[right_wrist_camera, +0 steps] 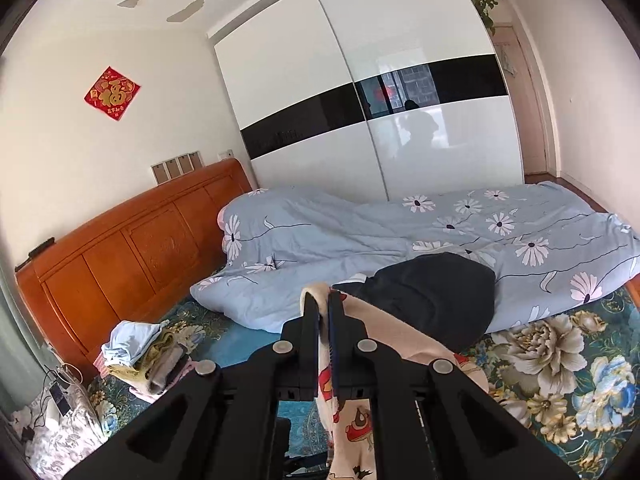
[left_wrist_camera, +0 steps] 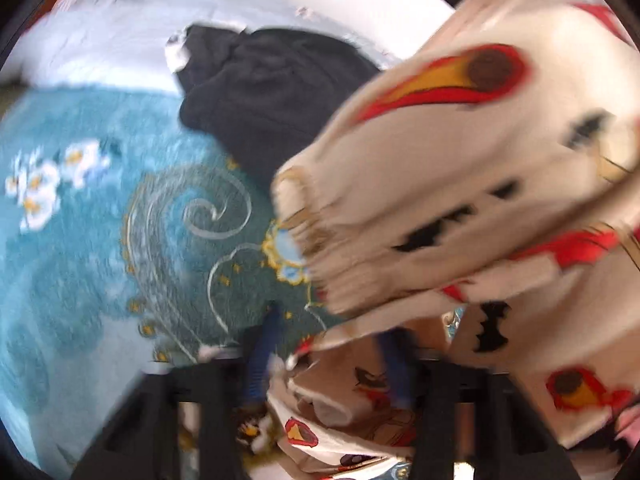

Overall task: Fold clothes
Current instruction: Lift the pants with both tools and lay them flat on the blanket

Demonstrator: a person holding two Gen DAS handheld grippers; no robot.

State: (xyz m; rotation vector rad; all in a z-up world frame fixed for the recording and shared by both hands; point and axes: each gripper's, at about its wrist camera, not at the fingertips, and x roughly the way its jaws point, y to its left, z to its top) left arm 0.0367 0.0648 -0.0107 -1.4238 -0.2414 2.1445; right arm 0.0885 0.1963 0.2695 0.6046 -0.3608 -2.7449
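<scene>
A cream garment with red, yellow and black cartoon prints (left_wrist_camera: 460,184) hangs bunched and blurred across the right of the left wrist view. My left gripper (left_wrist_camera: 326,354) has its blue-padded fingers apart, with folds of the garment lying between and over them. My right gripper (right_wrist_camera: 323,300) is shut on an edge of the same cream garment (right_wrist_camera: 404,344), which drapes down from the fingertips above the bed. A dark, crumpled garment (right_wrist_camera: 432,296) lies on the bed beyond it; it also shows in the left wrist view (left_wrist_camera: 272,96).
The bed has a teal floral cover (right_wrist_camera: 560,368) and a rumpled light-blue daisy duvet (right_wrist_camera: 400,232). An orange wooden headboard (right_wrist_camera: 128,240) stands at left, with a small pile of clothes (right_wrist_camera: 140,352) beside it. A white wardrobe (right_wrist_camera: 360,100) is behind.
</scene>
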